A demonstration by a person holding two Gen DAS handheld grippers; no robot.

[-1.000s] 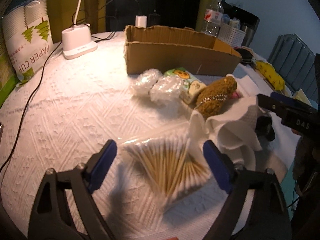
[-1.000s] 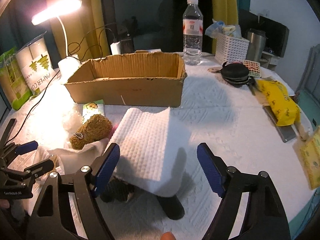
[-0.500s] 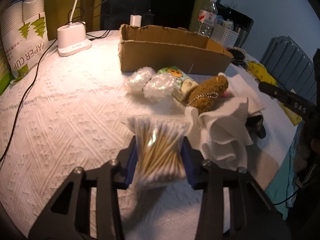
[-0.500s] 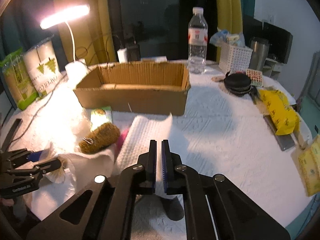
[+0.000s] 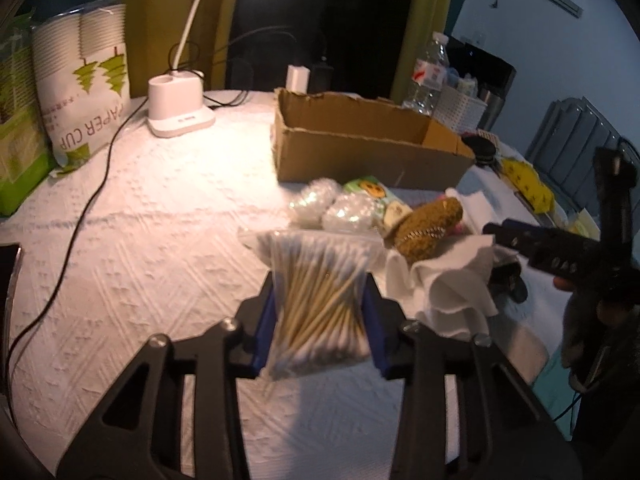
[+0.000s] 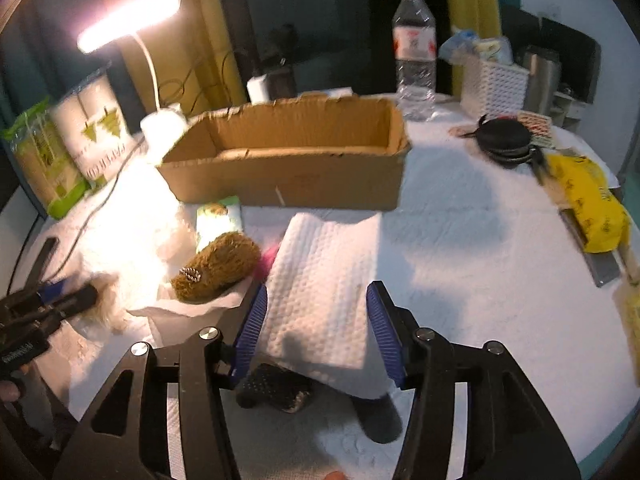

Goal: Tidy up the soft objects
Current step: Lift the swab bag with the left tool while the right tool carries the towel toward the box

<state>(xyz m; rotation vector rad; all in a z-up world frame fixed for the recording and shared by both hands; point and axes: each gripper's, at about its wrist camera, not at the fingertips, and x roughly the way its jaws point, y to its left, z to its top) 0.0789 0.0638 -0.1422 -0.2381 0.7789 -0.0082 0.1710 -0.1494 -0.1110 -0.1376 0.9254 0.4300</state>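
The cardboard box (image 6: 288, 168) is left open on top; its near wall is fronted by a plush toy (image 6: 218, 266) and wrapped packets (image 5: 332, 208).

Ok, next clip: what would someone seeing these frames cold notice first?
Probably the left gripper in the foreground, shut on a clear bag of cotton swabs and holding it above the white tablecloth. Next, the right gripper, its jaws just reopened, straddling a folded white quilted towel without pressing it. Behind both sits an open cardboard box under a glaring desk lamp, with a brown plush toy left of the towel.
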